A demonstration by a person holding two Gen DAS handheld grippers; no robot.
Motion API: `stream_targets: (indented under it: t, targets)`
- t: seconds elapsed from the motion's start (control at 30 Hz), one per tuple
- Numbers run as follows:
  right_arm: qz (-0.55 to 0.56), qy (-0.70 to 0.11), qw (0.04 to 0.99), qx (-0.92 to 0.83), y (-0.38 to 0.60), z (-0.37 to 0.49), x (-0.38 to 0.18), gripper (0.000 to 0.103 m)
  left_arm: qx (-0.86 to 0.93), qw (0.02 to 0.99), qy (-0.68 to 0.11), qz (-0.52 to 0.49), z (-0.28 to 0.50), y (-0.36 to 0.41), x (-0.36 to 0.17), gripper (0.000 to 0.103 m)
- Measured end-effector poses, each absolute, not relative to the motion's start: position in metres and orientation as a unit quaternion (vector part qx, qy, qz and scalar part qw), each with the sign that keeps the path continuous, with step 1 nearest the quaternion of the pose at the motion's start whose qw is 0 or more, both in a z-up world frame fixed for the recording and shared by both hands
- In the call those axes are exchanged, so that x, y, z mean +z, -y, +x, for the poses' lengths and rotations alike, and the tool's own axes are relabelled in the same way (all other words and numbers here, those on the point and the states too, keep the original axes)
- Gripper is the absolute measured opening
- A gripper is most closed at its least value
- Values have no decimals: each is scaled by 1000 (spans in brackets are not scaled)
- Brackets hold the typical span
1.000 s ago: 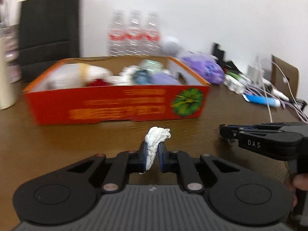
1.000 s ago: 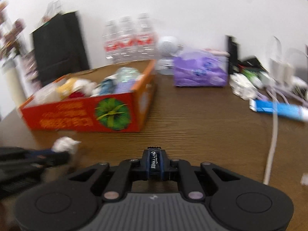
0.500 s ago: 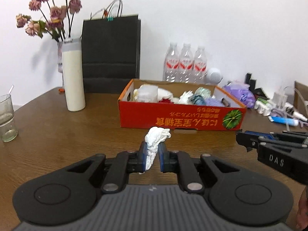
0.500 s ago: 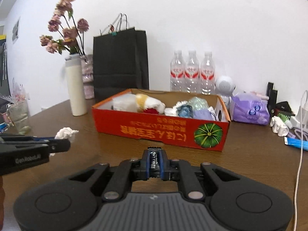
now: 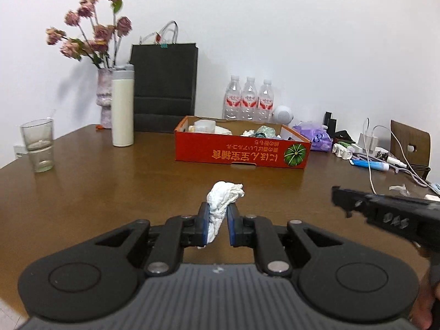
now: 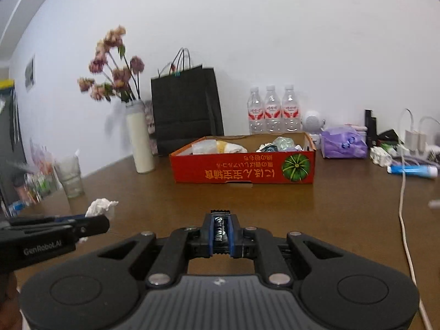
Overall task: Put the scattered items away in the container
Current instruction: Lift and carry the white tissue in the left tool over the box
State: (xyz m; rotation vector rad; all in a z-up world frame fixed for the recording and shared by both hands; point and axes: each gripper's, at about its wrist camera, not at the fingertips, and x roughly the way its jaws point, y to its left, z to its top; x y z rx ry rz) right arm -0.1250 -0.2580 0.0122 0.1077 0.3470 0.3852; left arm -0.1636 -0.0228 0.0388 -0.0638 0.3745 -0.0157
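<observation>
The left gripper [image 5: 217, 221] pinches a crumpled tissue [image 5: 223, 198]; the right gripper [image 6: 221, 235] clamps a dark packet [image 6: 220, 233] (perhaps lettered "CANDY"). The red box [image 6: 242, 169] sits centre frame, bare table [image 6: 316, 209] before it.

The left gripper [image 5: 217, 221] pinches a crumpled tissue [image 5: 223, 196] above the table [image 5: 110, 181]. The red box [image 5: 242, 152] sits well ahead.

"GenRoboLAI" stands on the left gripper [image 6: 93, 224] — "DAS" on the right gripper [image 5: 339, 199].
</observation>
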Motion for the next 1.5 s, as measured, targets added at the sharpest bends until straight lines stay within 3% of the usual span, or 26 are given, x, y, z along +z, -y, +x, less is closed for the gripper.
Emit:
stream_targets:
  t: [0.3, 0.8, 1.27, 1.43, 1.5]
  targets:
    - [83, -117, 972, 189, 265, -192, 4, 10, 14, 980, -192, -53, -203, 18, 22, 14]
    - [93, -148, 968, 180, 273, -151, 3, 10, 24, 982, -180, -58, -150, 12, 35, 14]
    - [74, -115, 973, 186, 255, 98, 92, 10, -5, 991, -116, -62, 112, 33, 122, 14]
    - [77, -139, 971, 176, 259, 168, 100, 10, -23, 989, -138, -40, 161, 34, 115, 15]
    - [78, -178, 966, 168, 263, 193, 97, 10, -38, 981, -186, -31, 185, 34, 112, 15]
